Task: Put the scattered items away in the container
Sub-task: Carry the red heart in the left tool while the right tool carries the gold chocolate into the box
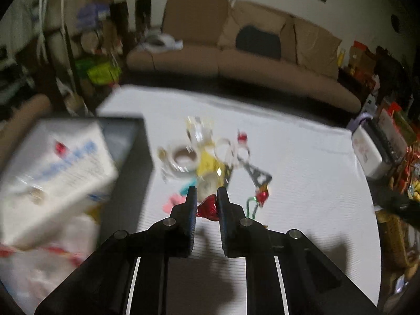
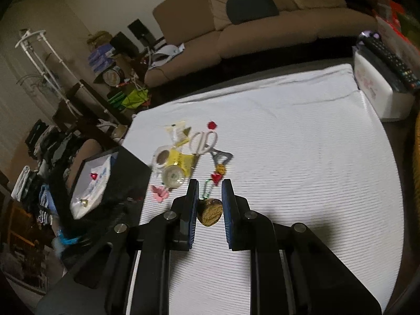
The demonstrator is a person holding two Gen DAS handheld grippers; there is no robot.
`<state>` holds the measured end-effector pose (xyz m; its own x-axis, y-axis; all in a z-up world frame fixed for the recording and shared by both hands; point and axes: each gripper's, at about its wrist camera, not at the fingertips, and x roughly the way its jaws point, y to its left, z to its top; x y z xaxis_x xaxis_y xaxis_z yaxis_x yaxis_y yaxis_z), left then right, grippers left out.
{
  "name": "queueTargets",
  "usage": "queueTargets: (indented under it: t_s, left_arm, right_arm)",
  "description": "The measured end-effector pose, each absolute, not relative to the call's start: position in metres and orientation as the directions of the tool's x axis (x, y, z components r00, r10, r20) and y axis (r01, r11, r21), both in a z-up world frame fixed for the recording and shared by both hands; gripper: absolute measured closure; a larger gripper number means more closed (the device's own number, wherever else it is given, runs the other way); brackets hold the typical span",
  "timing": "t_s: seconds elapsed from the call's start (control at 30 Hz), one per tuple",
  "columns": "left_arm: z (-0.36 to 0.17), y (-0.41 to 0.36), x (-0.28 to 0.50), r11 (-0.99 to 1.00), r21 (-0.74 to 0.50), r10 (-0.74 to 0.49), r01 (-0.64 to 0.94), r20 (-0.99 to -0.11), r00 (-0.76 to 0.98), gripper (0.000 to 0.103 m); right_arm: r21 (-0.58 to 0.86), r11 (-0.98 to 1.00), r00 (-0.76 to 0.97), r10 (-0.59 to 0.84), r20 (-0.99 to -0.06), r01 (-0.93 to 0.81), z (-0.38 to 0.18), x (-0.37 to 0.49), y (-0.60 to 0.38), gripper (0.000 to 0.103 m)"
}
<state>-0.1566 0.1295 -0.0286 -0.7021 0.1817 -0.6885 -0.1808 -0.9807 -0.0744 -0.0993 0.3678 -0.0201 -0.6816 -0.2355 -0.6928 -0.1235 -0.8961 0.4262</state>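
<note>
Left gripper (image 1: 207,197) clamped on a red foil-wrapped candy (image 1: 208,208), lifted clear of the white cloth (image 1: 302,183); right gripper (image 2: 209,193) pinching a gold foil candy (image 2: 210,212) just above the cloth. The black container (image 2: 131,168) sits at the tabletop's left edge, a white packet (image 2: 90,191) already filling much of it. Best carry each candy high over the near wall and let go above the packet. The pile around the scissors (image 2: 203,141) sits centre-left; the right side lies open.
</note>
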Motion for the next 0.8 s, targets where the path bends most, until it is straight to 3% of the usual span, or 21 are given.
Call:
queueTargets:
  t_s: [0.27, 0.8]
  left_arm:
    - [0.038, 0.096, -0.109, -0.991, -0.025, 0.121, -0.133, -0.605, -0.787, 0.089]
    - [0.061, 0.021, -0.105, -0.999, -0.039, 0.03, -0.009, -0.575, -0.817, 0.089]
  right_arm:
    - [0.411, -0.908, -0.686, -0.252, -0.683, -0.076, -0.007, -0.097, 0.337, 0.086]
    - [0.379, -0.923, -0.692, -0.317, -0.649, 0.067, 0.024, -0.111, 0.263, 0.086]
